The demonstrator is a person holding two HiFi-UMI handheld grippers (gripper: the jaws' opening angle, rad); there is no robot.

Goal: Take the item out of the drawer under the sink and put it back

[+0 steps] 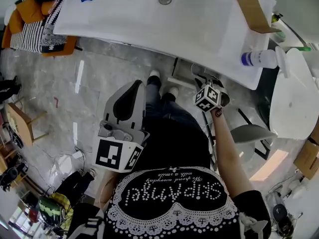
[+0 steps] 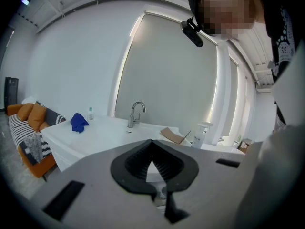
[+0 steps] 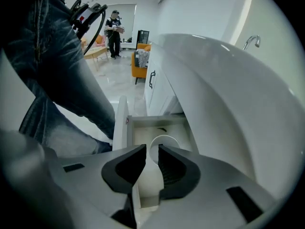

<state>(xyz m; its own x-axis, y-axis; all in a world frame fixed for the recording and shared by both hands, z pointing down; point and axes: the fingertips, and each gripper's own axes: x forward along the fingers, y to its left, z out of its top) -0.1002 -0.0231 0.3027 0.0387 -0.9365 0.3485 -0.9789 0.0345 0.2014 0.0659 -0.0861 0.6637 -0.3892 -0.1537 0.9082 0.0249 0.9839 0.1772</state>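
My right tongs (image 3: 151, 150) hang steeply over the open drawer (image 3: 153, 120), tips pointed down into it. The jaws stand about half apart with nothing pressed between the pads. The thing I am after, a white round cup (image 3: 165, 142) as far as I can tell, stands inside the drawer. It is just beyond my tips and a shade toward the right-hand jaw. I judge the step in hand to be the reach and grasp, with the lift out of the drawer not yet begun.

To do it well I would first centre the gap on the cup's rim, since the cup sits off-line from it now. If I close as I am, one pad would likely meet the wall first and push the cup along the drawer floor. The gap also looks narrower than the cup is wide. So I would either widen further to span the body, or take one wall of the rim with one jaw inside and one outside. I would go down slowly. The sink surface (image 1: 149, 24) overhangs the drawer closely and leaves little room above it, so the lift should come out toward the drawer's front, not straight up.

My left tongs (image 2: 152, 141) are closed tip to tip on nothing, held up and well away from the drawer. They have no part in this step.
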